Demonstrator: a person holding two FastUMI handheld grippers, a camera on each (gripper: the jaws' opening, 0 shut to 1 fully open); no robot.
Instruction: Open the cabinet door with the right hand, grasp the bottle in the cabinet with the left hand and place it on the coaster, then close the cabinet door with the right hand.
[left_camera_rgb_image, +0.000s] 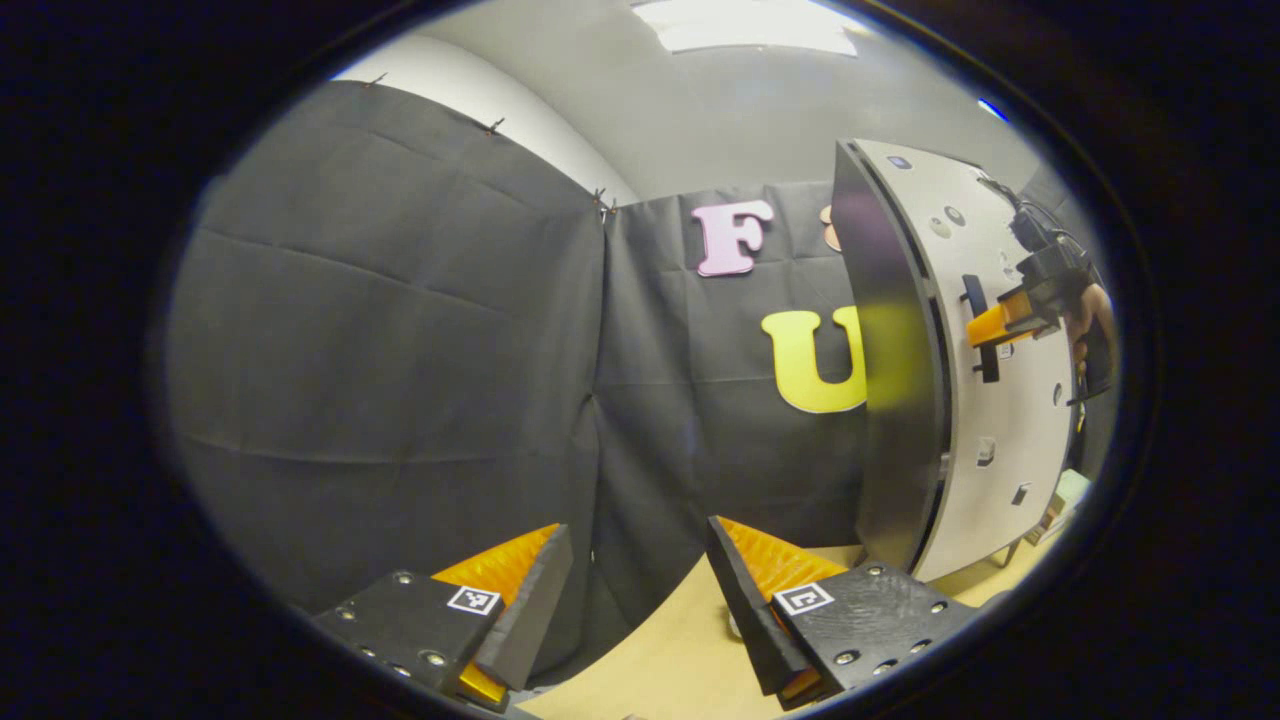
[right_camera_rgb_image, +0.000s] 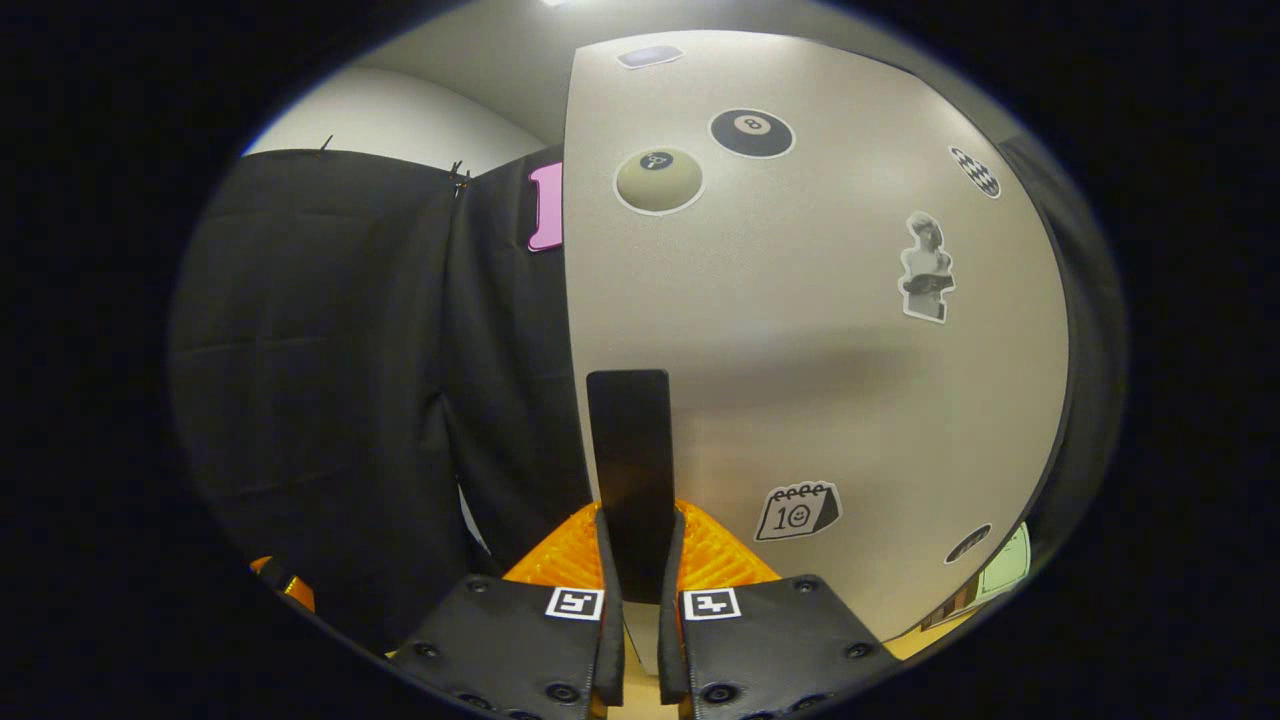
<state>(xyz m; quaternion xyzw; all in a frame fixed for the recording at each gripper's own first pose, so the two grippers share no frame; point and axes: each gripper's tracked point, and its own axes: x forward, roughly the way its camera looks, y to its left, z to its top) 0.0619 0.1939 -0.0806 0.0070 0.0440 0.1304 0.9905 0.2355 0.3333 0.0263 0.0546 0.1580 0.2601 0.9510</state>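
Note:
The cabinet (left_camera_rgb_image: 890, 360) stands at the right of the left gripper view, with a dark side panel and a pale door (left_camera_rgb_image: 1010, 420) covered in stickers. The door lies flat against the cabinet body and hides the inside. My right gripper (left_camera_rgb_image: 1000, 327) sits at the door's black vertical handle (left_camera_rgb_image: 988, 365), held by a hand. In the right gripper view, the right gripper (right_camera_rgb_image: 638, 535) is shut on that handle (right_camera_rgb_image: 628, 440), with both fingers pressing its sides and the door (right_camera_rgb_image: 820, 330) right in front. My left gripper (left_camera_rgb_image: 640, 580) hangs open and holds nothing, low over the table, left of the cabinet.
The wooden table top (left_camera_rgb_image: 670, 650) runs under the left gripper up to the cabinet's foot. Black cloth walls close the booth behind and to the left. A pale green thing (right_camera_rgb_image: 1005, 565) shows past the door's lower right edge.

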